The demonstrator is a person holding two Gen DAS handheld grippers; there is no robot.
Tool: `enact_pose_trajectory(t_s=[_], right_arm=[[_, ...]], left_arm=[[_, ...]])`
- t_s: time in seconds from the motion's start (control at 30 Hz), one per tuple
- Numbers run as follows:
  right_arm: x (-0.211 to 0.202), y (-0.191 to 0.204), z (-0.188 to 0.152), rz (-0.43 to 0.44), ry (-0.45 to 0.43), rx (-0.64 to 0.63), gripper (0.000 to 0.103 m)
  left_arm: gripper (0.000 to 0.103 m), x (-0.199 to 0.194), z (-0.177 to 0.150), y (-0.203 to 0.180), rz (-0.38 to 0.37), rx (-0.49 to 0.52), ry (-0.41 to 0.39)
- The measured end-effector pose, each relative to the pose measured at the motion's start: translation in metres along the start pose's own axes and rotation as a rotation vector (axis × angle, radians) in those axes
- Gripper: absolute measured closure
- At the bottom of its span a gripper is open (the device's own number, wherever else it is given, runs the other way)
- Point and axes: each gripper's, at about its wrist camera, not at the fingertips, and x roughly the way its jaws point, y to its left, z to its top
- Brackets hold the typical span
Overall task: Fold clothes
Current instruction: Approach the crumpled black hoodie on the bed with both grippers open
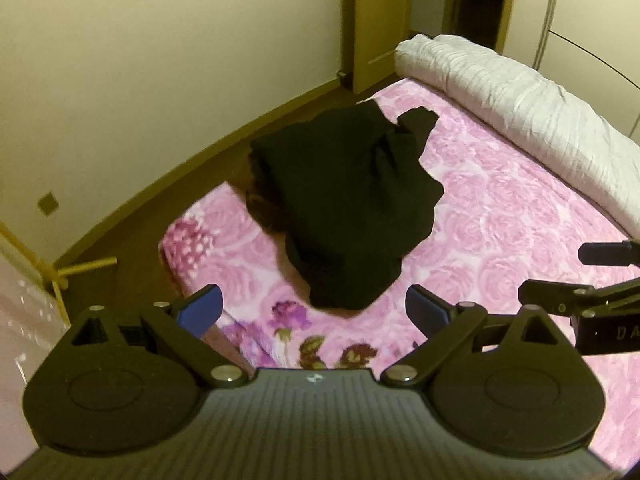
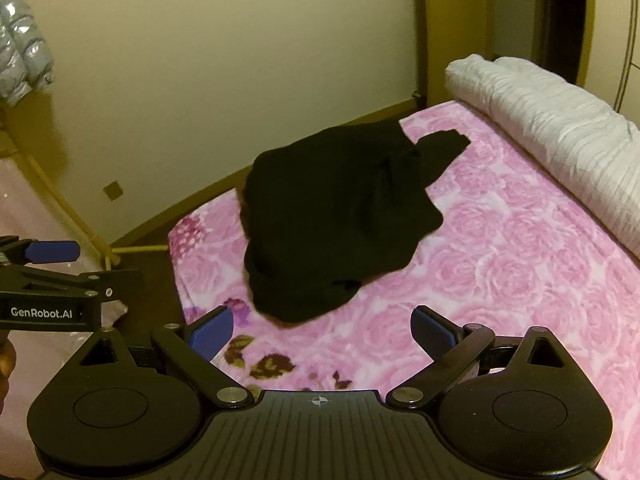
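Left wrist view: a black garment [image 1: 344,204] is seen lying in a loose, rumpled heap on the pink rose-patterned bed [image 1: 500,232], near the bed's far-left edge, with one limb of cloth [image 1: 416,128] thrown out toward the rolled white quilt [image 1: 520,108]. The left hand-held gripper [image 1: 312,306] is held above the bed just short of the heap, jaws spread wide and nothing between them. In the right wrist view the right hand-held gripper [image 2: 322,330] is likewise held short of the garment [image 2: 340,216], jaws wide apart and empty. The heap is neither flat nor squared, so the garment is judged not yet neatly folded; whether it is partly gathered or merely dropped cannot be settled. For good work, it is judged that a single layer at an edge or corner should be pinched by each gripper, well apart, so the cloth can be drawn taut and laid flat; bunched layers are best avoided. Seams cannot be made out against the black. Writing: "GenRobot.AI" is read on the left gripper's body in the right wrist view; "DA" only, cut off, on the right gripper's body in the left wrist view.
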Motion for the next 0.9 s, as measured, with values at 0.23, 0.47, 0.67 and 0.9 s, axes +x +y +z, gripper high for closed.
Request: enact_pose_trajectory(t_s=[0.23, 0.47, 0.67, 0.9], right_arm=[[0.005, 0.002, 0.000, 0.022, 0.007, -0.005, 0.005], [0.009, 0.000, -0.001, 0.037, 0.024, -0.015, 0.005], [0.010, 0.000, -0.001, 0.037, 0.028, -0.010, 0.005], [0.013, -0.001, -0.003, 0.037, 0.032, -0.008, 0.005]], left_arm=[[0.007, 0.000, -0.006, -0.007, 0.025, -0.033, 0.016], [0.007, 0.000, 0.001, -0.008, 0.045, -0.044, 0.051], [0.007, 0.000, -0.001, -0.009, 0.045, -0.046, 0.053], [0.007, 0.000, -0.003, -0.009, 0.048, -0.046, 0.055]])
